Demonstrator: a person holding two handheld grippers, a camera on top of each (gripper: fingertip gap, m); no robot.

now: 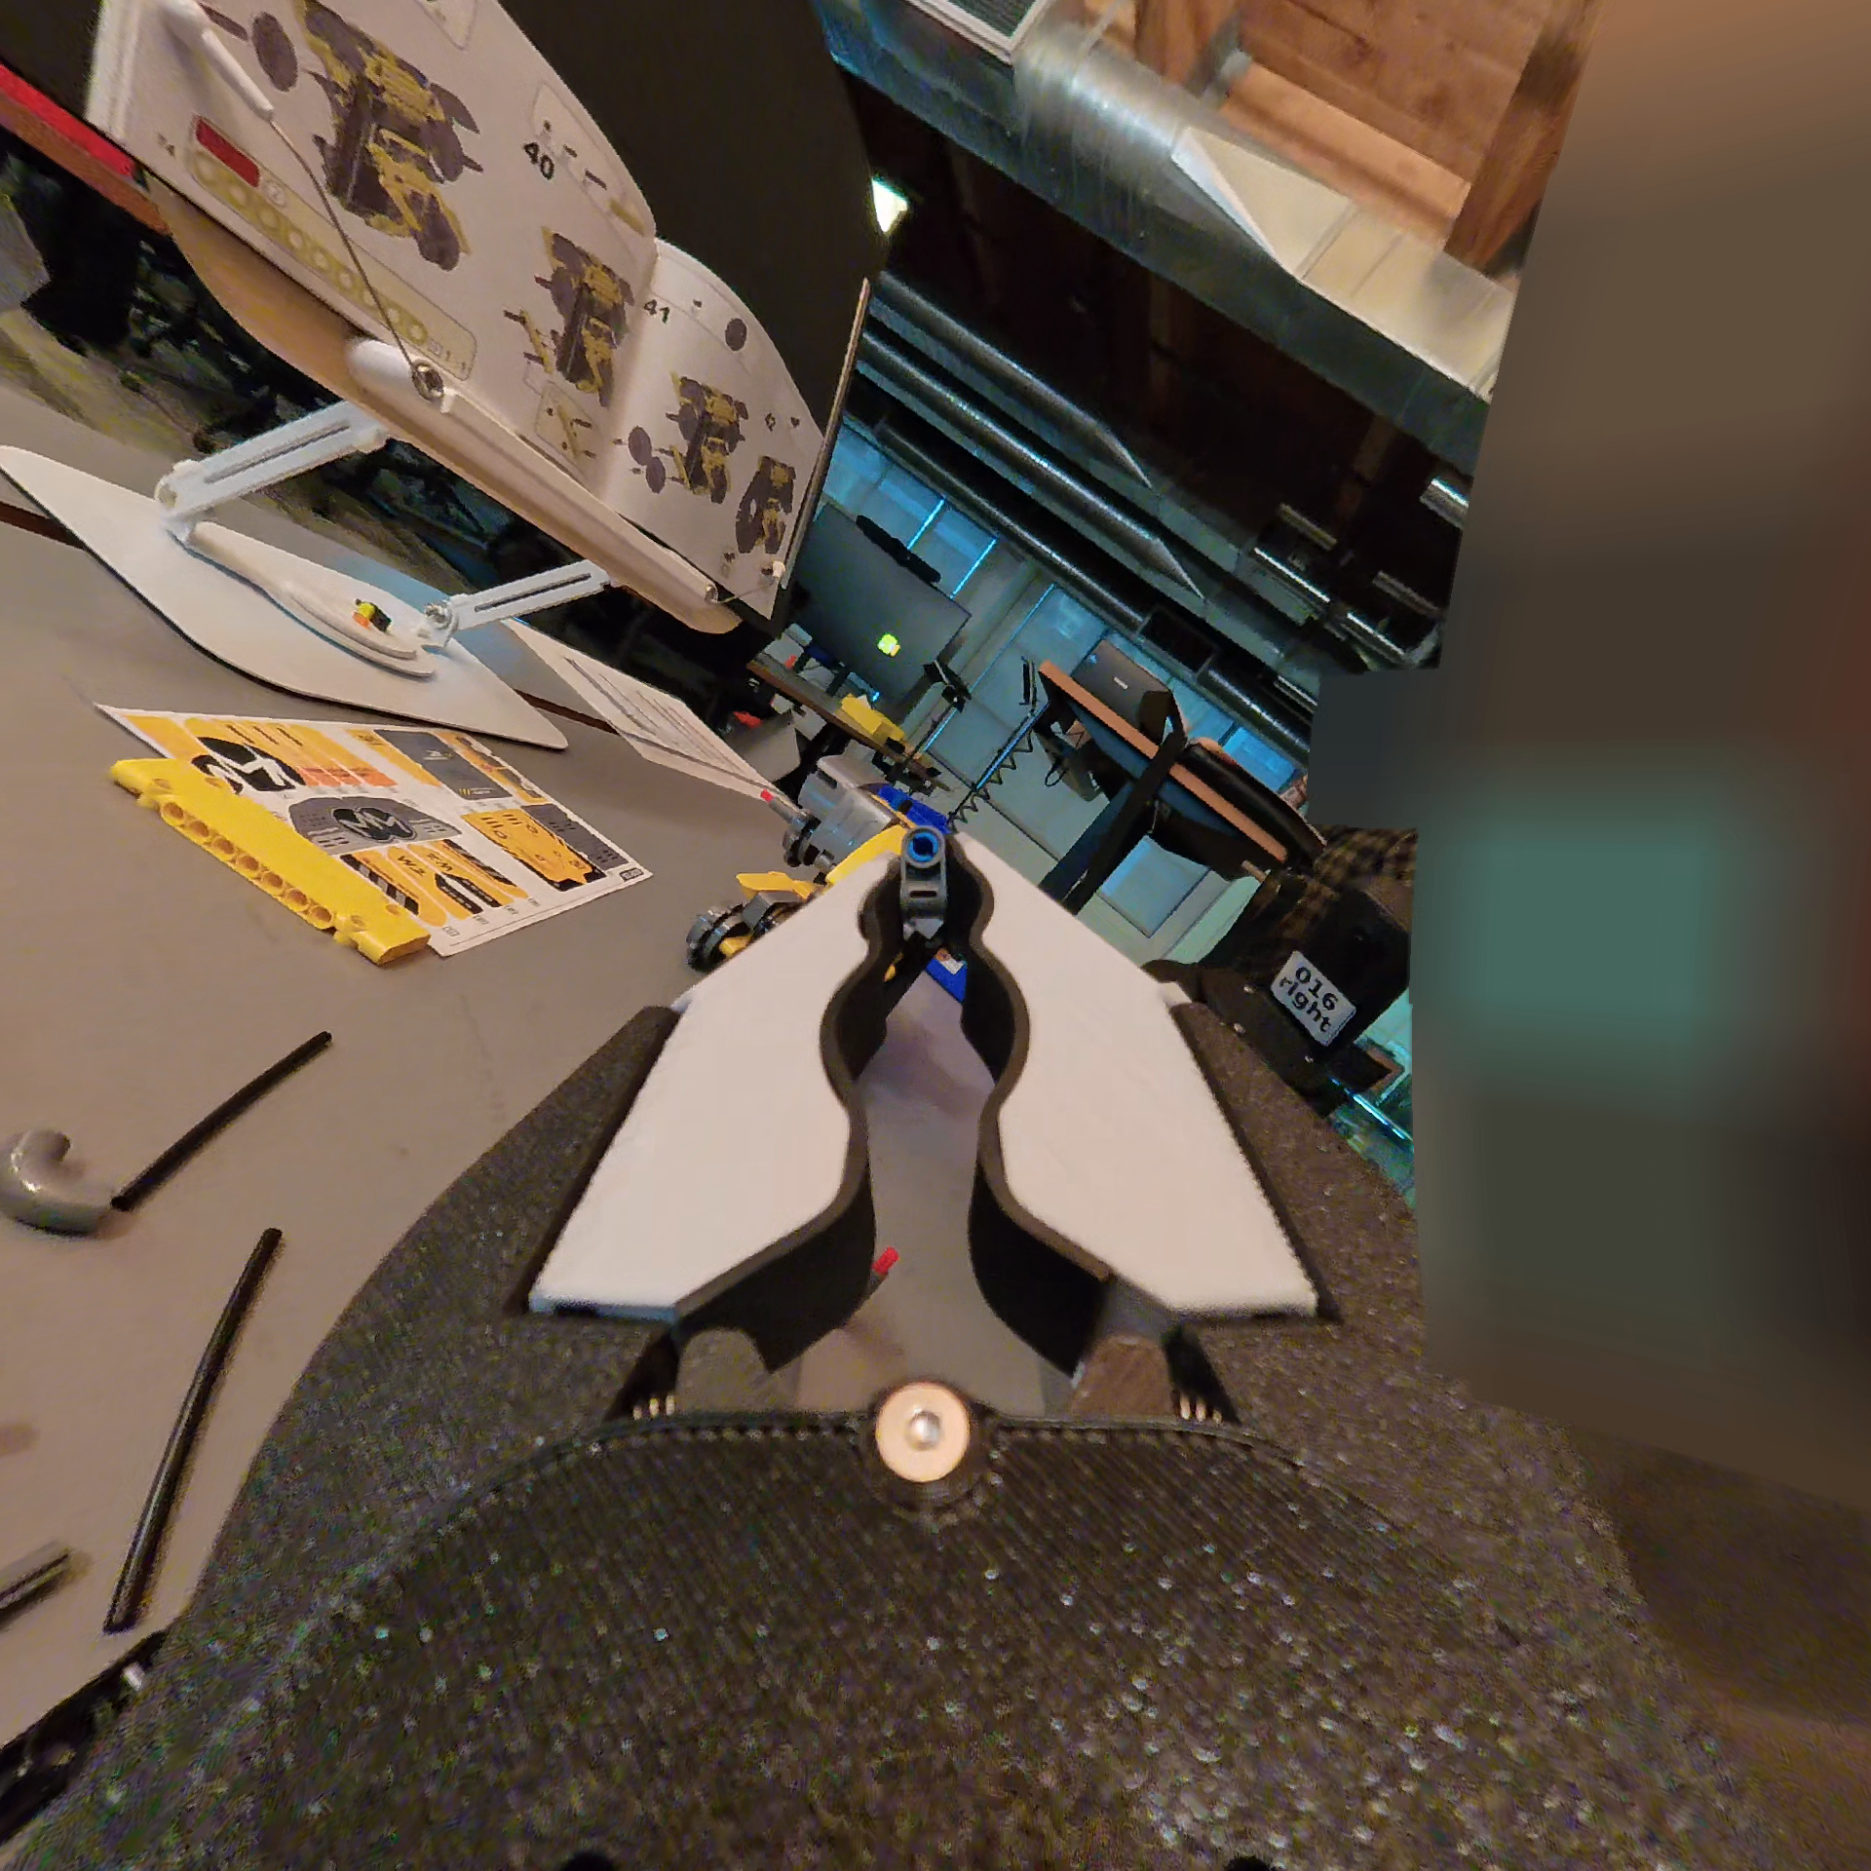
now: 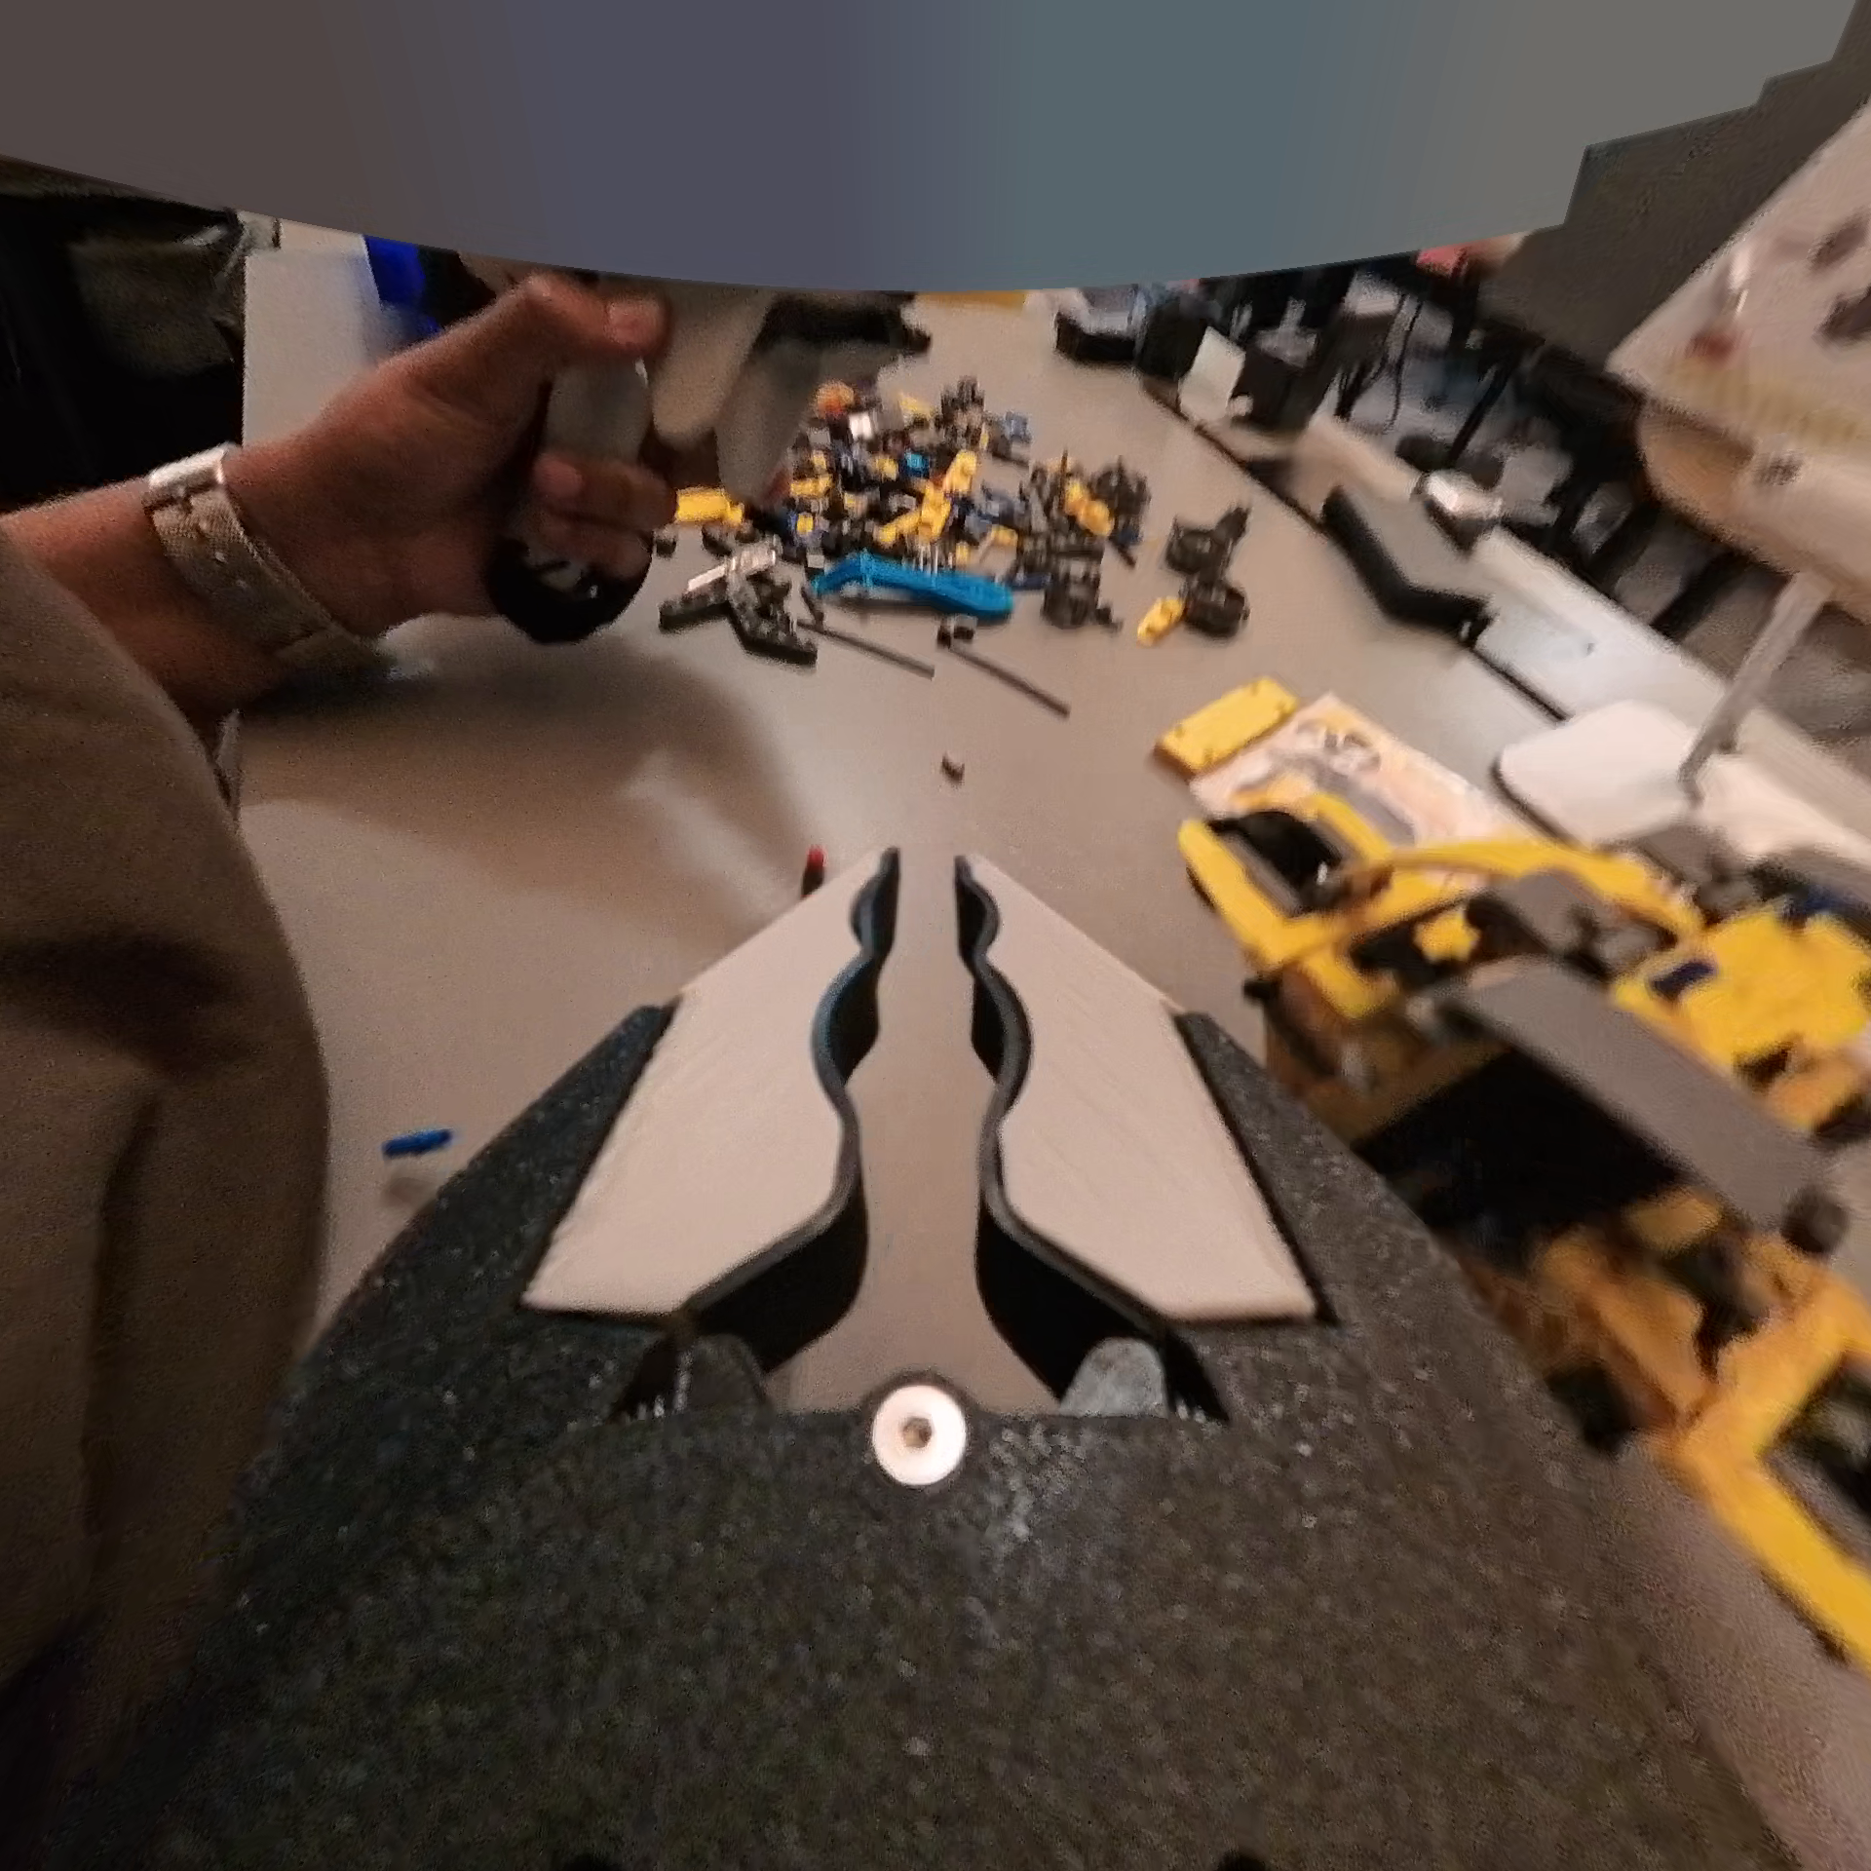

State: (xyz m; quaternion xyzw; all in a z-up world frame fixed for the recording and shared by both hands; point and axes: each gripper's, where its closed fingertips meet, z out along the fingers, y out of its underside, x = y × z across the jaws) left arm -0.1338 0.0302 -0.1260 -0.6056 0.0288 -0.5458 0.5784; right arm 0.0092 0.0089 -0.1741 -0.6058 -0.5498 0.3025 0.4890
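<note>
My left gripper is shut on a small dark grey connector with a blue pin at its top, held up above the grey table. Behind its fingertips sits part of a yellow and black brick vehicle. My right gripper is slightly open and empty, low over the table. The yellow brick vehicle lies just right of it, blurred. A small red piece lies by its left fingertip. A hand holds the left gripper at the upper left of the right wrist view.
A building booklet on a white stand rises at the upper left. A sticker sheet and yellow panel lie below it. Black rods and a grey curved piece lie left. A pile of loose parts sits farther off. The tips of one gripper are about 15 centimeters away from the tips of the other.
</note>
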